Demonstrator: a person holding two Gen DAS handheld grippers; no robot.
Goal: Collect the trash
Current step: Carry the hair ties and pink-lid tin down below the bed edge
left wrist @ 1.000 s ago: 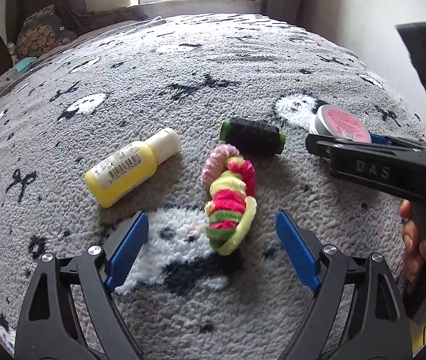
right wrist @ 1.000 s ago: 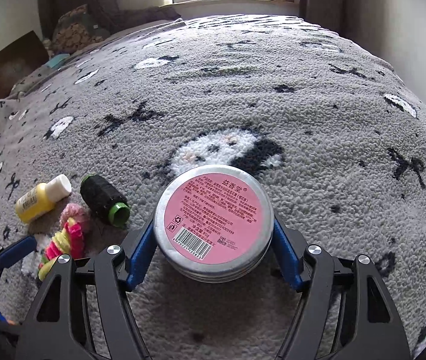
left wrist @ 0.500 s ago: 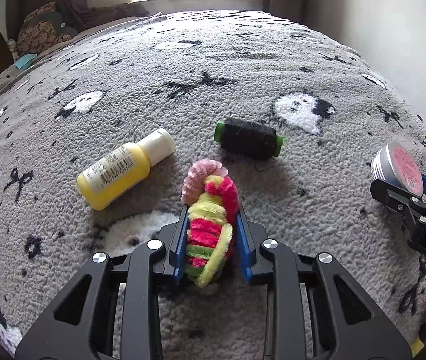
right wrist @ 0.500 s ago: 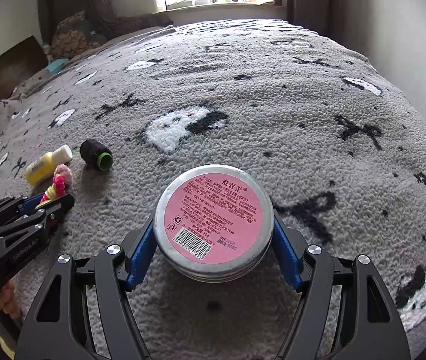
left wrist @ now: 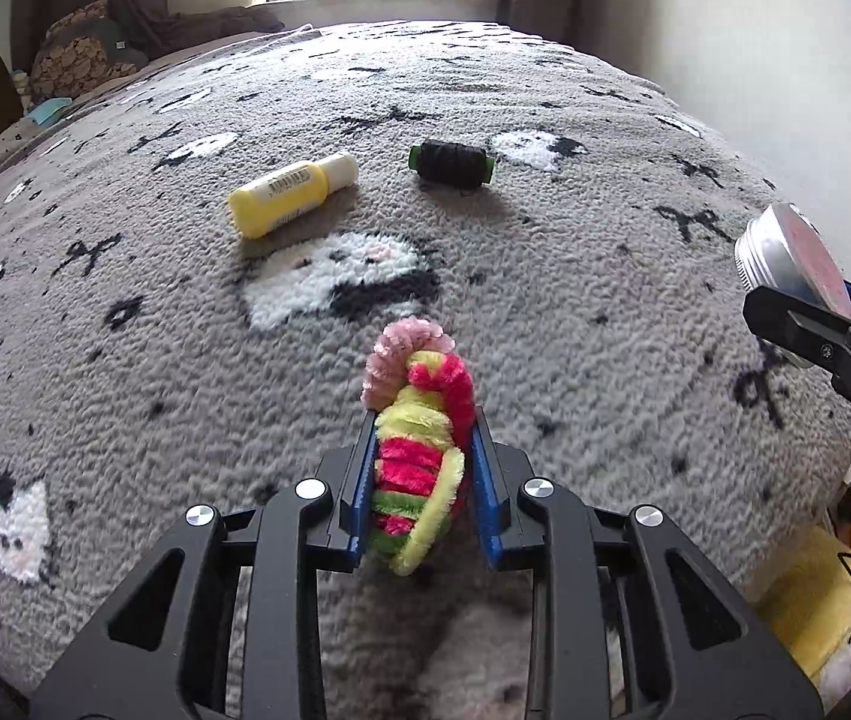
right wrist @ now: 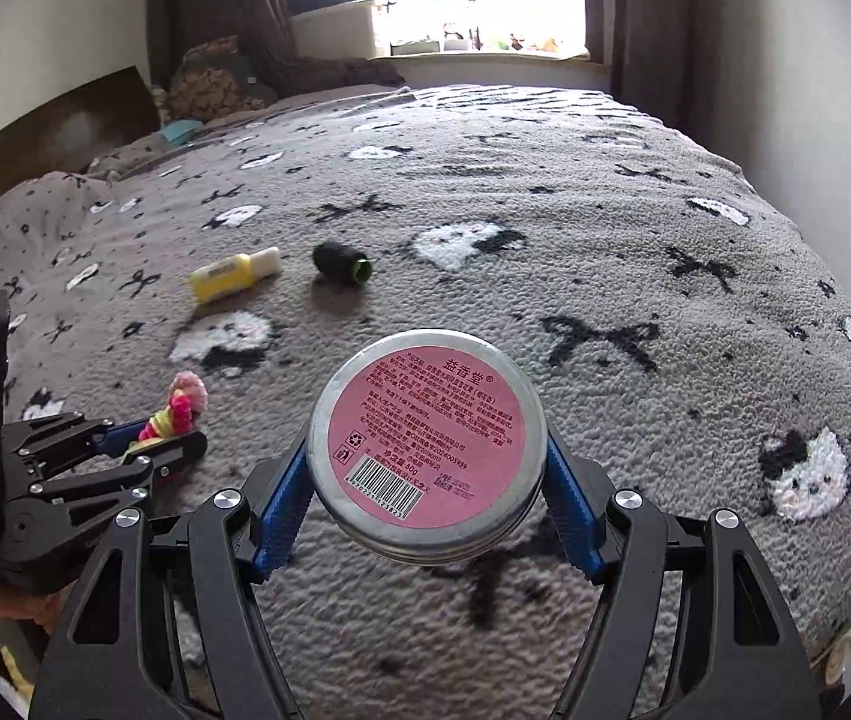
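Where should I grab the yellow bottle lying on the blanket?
Grip the yellow bottle across the middle of its body, coming down from above. It lies on its side on the blanket, white cap toward the thread spool, so the body's long sides are open, while the cap is narrower and probably offers less hold.

Both tongs share one build: the left tongs (left wrist: 422, 480) and the right tongs (right wrist: 425, 498) are matte black plastic linkages with triangular cut-outs, their two arms pinned by round silver screws — two on each side. The fingers (left wrist: 361, 489) carry bright blue ribbed pads on their inner faces. Seen from the right wrist view, the left tongs' body (right wrist: 59, 492) shows small silver screws along its black links — and bare skin shows at its base.
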